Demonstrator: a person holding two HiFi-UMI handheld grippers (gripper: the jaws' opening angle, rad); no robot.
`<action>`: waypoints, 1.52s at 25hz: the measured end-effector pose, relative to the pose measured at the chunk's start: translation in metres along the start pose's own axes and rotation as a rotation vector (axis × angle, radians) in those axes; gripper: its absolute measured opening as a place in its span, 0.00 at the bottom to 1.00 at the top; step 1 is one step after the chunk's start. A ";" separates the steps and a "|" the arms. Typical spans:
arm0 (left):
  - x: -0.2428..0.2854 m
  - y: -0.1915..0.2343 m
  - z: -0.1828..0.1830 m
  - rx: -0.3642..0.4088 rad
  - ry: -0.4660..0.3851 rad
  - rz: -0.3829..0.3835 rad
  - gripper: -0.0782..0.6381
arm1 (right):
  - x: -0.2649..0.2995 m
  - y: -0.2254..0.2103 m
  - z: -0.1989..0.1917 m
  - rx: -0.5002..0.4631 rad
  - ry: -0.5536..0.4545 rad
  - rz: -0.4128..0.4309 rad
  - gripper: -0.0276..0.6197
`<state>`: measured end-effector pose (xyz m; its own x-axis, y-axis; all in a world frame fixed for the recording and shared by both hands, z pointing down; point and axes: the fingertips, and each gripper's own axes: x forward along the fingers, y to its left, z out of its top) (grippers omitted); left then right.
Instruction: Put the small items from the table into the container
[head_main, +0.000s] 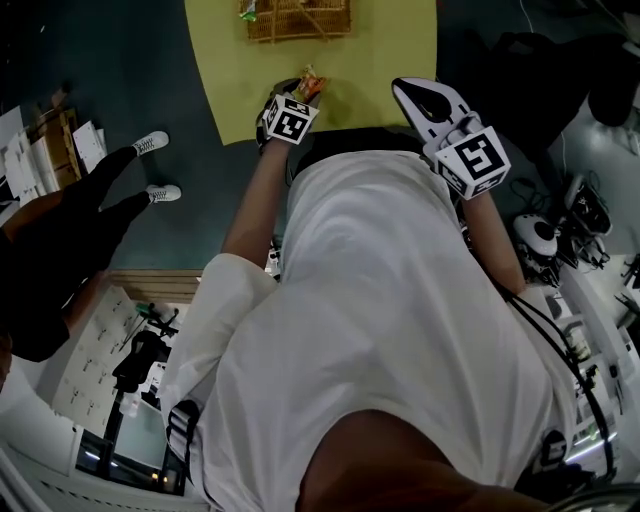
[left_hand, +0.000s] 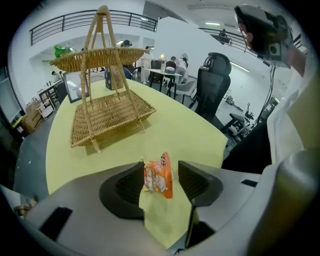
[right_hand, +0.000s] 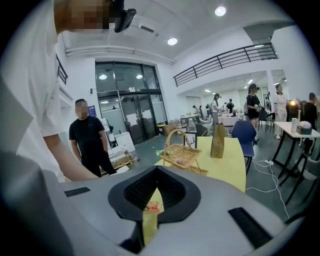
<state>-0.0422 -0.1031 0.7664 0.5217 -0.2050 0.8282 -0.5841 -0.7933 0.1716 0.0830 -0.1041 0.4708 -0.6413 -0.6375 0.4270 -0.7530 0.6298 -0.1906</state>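
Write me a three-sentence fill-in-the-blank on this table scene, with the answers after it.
The left gripper is ____, its jaws on either side of the orange snack packet.
The right gripper is ____.
The wicker basket stands on a ____ table.
Missing words: open; shut; yellow.

Head view: basket cut off by top edge. Left claw covers the near half of the packet. Right gripper view: packet is only a sliver behind the right claw's closed jaws. Packet print too small to read. Green item at basket: unidentifiable.
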 end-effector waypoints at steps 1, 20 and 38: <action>0.007 0.000 -0.002 0.005 0.013 0.000 0.39 | -0.003 -0.002 -0.002 0.005 0.004 -0.009 0.07; 0.037 0.012 -0.019 0.047 0.055 0.164 0.27 | -0.029 -0.007 -0.028 0.043 0.049 -0.061 0.07; -0.079 0.035 0.059 -0.140 -0.223 0.262 0.25 | -0.003 0.014 0.003 -0.024 -0.024 0.048 0.07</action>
<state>-0.0673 -0.1480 0.6754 0.4565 -0.5230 0.7198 -0.7875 -0.6141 0.0532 0.0737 -0.0950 0.4640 -0.6803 -0.6167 0.3961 -0.7177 0.6702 -0.1891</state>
